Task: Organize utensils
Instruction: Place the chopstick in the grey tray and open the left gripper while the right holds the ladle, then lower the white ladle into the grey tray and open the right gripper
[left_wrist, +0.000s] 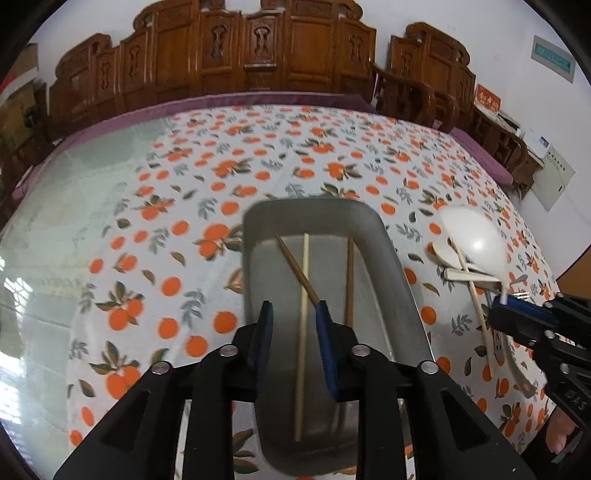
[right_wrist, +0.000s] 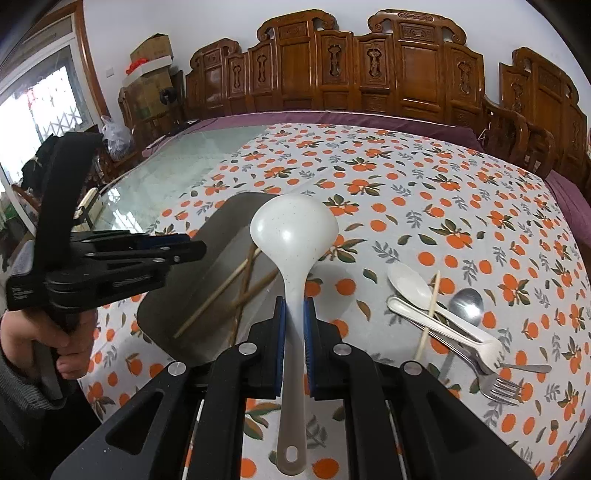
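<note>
Three chopsticks (left_wrist: 305, 295) already lie in the metal tray (left_wrist: 384, 266) mid-tabletop. My right tongs (right_wrist: 294, 317) clamp the white ladle (right_wrist: 293, 236) beside the tray's edge; my left tongs (left_wrist: 293, 321) hang open, empty. Spoons (right_wrist: 410, 284) and fork (right_wrist: 498, 387) remain (right side).

A white tablecloth (right_wrist: 424, 206) printed with oranges and leaves covers most of the table, leaving a bare glass top (right_wrist: 177, 166) at the left and a purple edge (right_wrist: 332, 116) at the far side. Carved wooden chairs (right_wrist: 388, 66) line the white wall behind. Cardboard boxes (right_wrist: 151, 51) are stacked in the left corner, near a bright window (right_wrist: 40, 107).
</note>
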